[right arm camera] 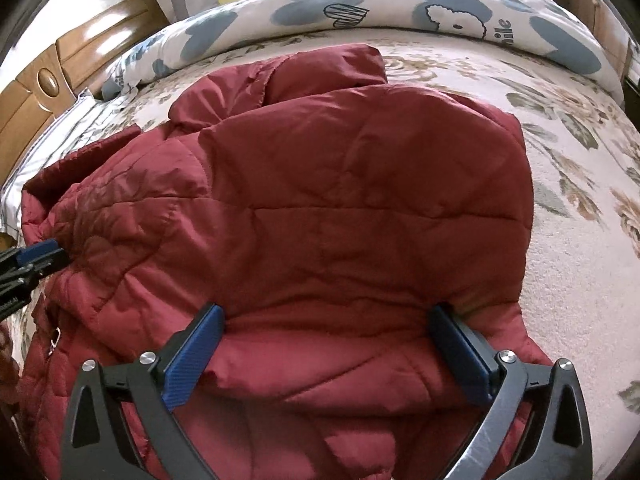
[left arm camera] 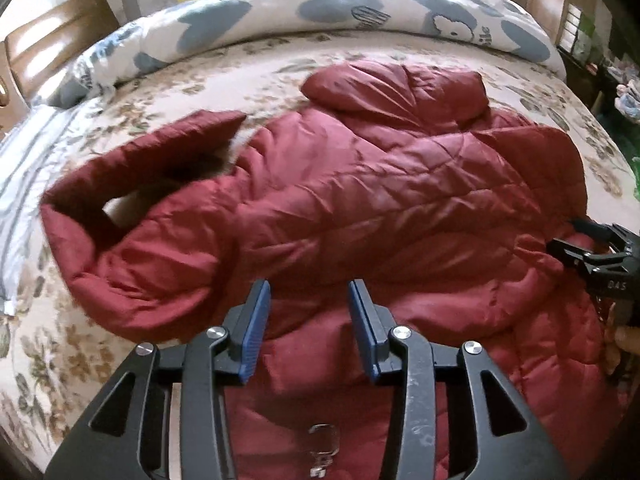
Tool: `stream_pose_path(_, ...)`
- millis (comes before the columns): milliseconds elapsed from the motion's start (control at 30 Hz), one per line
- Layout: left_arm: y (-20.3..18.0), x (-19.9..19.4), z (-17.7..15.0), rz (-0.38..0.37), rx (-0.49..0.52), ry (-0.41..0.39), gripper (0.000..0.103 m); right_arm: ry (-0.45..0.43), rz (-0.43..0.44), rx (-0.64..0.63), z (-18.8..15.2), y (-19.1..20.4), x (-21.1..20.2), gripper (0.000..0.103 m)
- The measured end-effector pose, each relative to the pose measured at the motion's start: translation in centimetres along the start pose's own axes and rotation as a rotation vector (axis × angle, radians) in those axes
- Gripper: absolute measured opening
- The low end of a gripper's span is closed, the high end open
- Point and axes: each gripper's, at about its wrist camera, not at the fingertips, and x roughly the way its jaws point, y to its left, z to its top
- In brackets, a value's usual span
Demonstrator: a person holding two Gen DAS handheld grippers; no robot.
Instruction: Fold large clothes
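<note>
Dark red quilted puffer jacket (left arm camera: 360,200) lay spread on the floral bedsheet (left arm camera: 240,76), directly ahead of and beneath both grippers. Judged early to mid fold: the side ahead of the right gripper (right arm camera: 326,344) looked turned in over the body, its rounded edge (right arm camera: 524,200) lying on the sheet. The sleeve (left arm camera: 140,208) ahead-left of the left gripper (left arm camera: 308,308) still stuck out, looped back on itself; the hood (left arm camera: 396,84) lay flat at the far end. No halving of the length done yet.

Left gripper: jaws partly apart, nothing between them, hovering over the lower jacket. Right gripper: jaws wide, straddling a padded ridge near the hem, not closed on it.

Room: bare sheet to the right of the right gripper and beyond the hood, up to the rolled duvet (right arm camera: 360,4). Wooden headboard (right arm camera: 48,80) far left. A zipper pull (left arm camera: 324,436) sat just below the left gripper, a possible snag.
</note>
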Motion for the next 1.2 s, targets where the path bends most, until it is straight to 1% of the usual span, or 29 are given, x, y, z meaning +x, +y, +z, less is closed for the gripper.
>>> stream_pose_path(100, 0.8, -0.5, 0.5, 0.044, 0.003, -0.013, 0.045, -0.013, 0.004, 0.022, -0.1, -0.1, -1.0, 0.103)
stream_pose_path(233, 1.7, -0.6, 1.1, 0.109, 0.025, -0.016, 0.048, -0.033, 0.029, 0.035, -0.4, 0.0, -2.8, 0.103)
stream_pose_path(300, 2.3, -0.7, 1.5, 0.136, 0.029, -0.018, 0.057, -0.043, 0.040, 0.034, -0.7, 0.2, -3.6, 0.103)
stream_pose_path(367, 2.9, -0.8, 2.1, 0.169, 0.034, -0.024, 0.061, -0.047, 0.057, 0.032, -1.0, 0.4, -4.5, 0.103)
stream_pose_path(400, 3.2, -0.9, 2.5, 0.192, 0.041, -0.026, 0.067, -0.048, 0.065, 0.032, -1.1, 0.5, -4.9, 0.103)
stream_pose_path(467, 3.6, -0.8, 3.2, 0.245, 0.054, -0.029, 0.075, -0.049, 0.077, 0.031, -1.5, 0.7, -5.8, 0.103)
stream_pose_path(533, 4.0, -0.6, 4.1, 0.295, 0.076, -0.033, 0.079, -0.051, 0.089, 0.036, -1.9, 0.9, -6.4, 0.103)
stream_pose_path(567, 4.1, -0.3, 4.5, 0.314, 0.082, -0.028, 0.084, -0.052, 0.100, 0.039, -2.1, 1.0, -6.8, 0.103)
stream_pose_path(600, 4.4, 0.0, 5.1, 0.337, 0.090, -0.021, 0.084, -0.053, 0.106, 0.040, -2.3, 1.1, -7.0, 0.103)
stream_pose_path(767, 5.8, 2.1, 7.6, 0.424, 0.127, 0.003, 0.085, -0.055, 0.143, 0.035, -3.3, 2.2, -8.5, 0.103)
stream_pose_path(833, 6.5, 3.1, 8.3, 0.444, 0.129, 0.021, 0.085, -0.057, 0.149, 0.029, -3.7, 2.6, -9.0, 0.103)
stream_pose_path(900, 7.3, 4.2, 9.0, 0.447, 0.118, 0.048, 0.085, -0.060, 0.158, 0.027, -4.0, 2.9, -9.5, 0.103)
stream_pose_path(967, 8.3, 5.6, 9.7, 0.430, 0.100, 0.078, 0.085, -0.058, 0.164, 0.026, -4.3, 3.1, -9.8, 0.103)
stream_pose_path(1133, 10.0, 8.6, 10.7, 0.445, 0.065, 0.150, 0.084, -0.046, 0.171, 0.035, -4.7, 3.2, -10.1, 0.103)
stream_pose_path(1167, 10.2, 9.0, 10.8, 0.449, 0.063, 0.156, 0.076, -0.045, 0.175, 0.037, -4.8, 3.2, -10.2, 0.103)
stream_pose_path(1200, 10.5, 9.4, 10.7, 0.456, 0.053, 0.167, 0.052, -0.046, 0.177, 0.038, -4.9, 3.2, -10.3, 0.103)
